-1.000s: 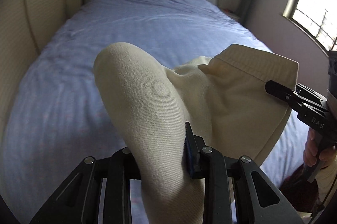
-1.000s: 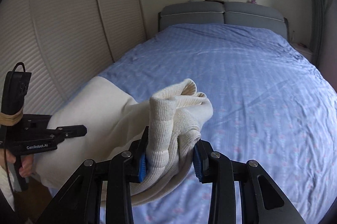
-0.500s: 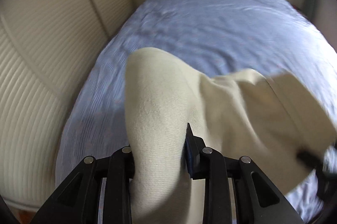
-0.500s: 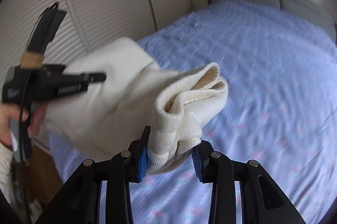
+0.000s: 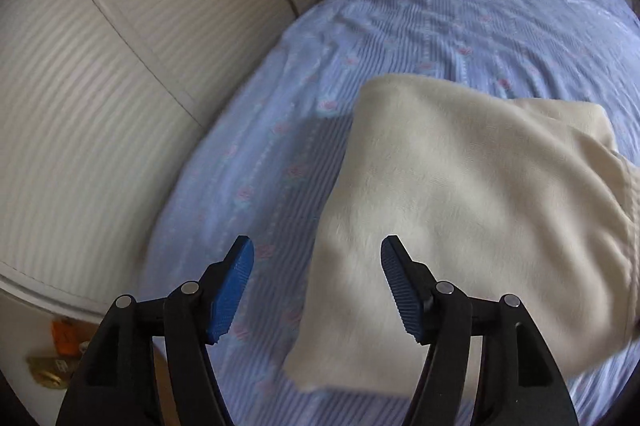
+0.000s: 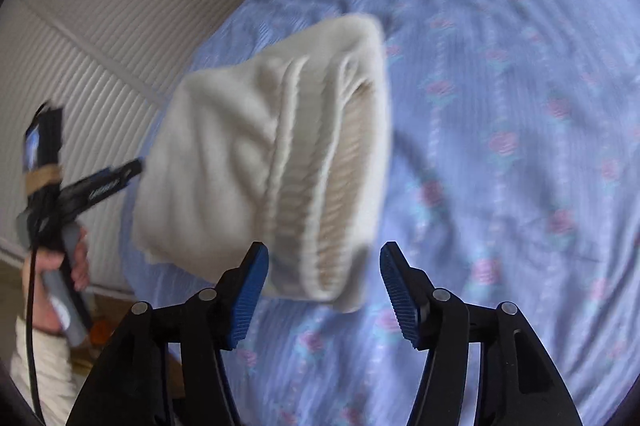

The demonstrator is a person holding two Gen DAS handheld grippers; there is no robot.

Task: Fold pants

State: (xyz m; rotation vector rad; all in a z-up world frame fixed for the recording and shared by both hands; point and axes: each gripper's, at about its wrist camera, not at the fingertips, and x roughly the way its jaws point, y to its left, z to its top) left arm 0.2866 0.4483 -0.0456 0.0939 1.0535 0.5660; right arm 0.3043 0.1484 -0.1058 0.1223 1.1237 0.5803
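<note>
Opening above the blue floral bedsheet (image 5: pixel 460 9), the left gripper (image 5: pixel 316 290) has its blue pads clear of the cream pants (image 5: pixel 460 209), which spread from centre toward three o'clock in its view. The right gripper (image 6: pixel 324 294) is opening too, and the ribbed waistband end of the folded pants sits between its pads without touching them. At nine o'clock there, a hand (image 6: pixel 52 266) holds the left gripper's handle.

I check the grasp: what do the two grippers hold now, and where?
Nothing. Both sets of jaws are opening, clear of the cream pants, which are released over the bed.
</note>
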